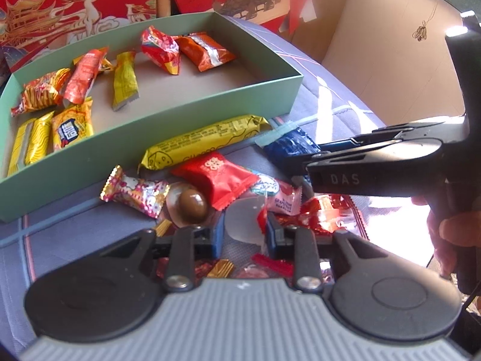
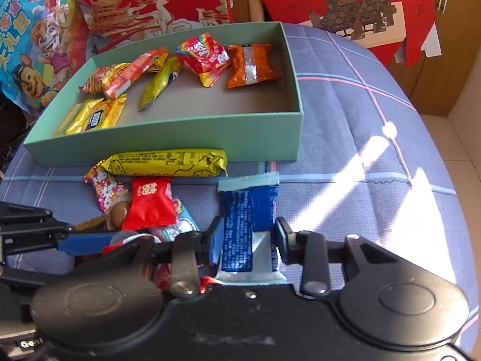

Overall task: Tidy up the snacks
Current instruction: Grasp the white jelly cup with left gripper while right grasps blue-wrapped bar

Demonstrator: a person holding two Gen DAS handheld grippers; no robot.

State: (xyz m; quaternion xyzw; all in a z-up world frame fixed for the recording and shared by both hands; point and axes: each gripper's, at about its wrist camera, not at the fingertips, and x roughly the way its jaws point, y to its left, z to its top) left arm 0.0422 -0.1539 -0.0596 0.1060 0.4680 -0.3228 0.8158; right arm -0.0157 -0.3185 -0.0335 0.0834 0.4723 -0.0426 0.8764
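A green box (image 1: 192, 114) (image 2: 180, 138) holds several wrapped snacks. Loose snacks lie in front of it: a long yellow bar (image 1: 207, 141) (image 2: 168, 162), a red packet (image 1: 219, 177) (image 2: 148, 204), a pink floral candy (image 1: 135, 191) and a brown chocolate ball (image 1: 192, 204). My left gripper (image 1: 245, 234) is open over the pile, with a clear wrapper (image 1: 243, 219) between its fingers. My right gripper (image 2: 249, 237) straddles a blue packet (image 2: 249, 210) (image 1: 288, 147), with both pads at its sides. In the left wrist view the right gripper (image 1: 369, 165) comes in from the right.
Everything lies on a blue plaid cloth (image 2: 360, 120). Red gift boxes (image 2: 150, 0) (image 2: 345, 9) and a cartoon bag (image 2: 30, 39) stand behind the green box. A cardboard panel (image 1: 375, 60) stands at the right. Sunlight patches fall on the cloth at the right.
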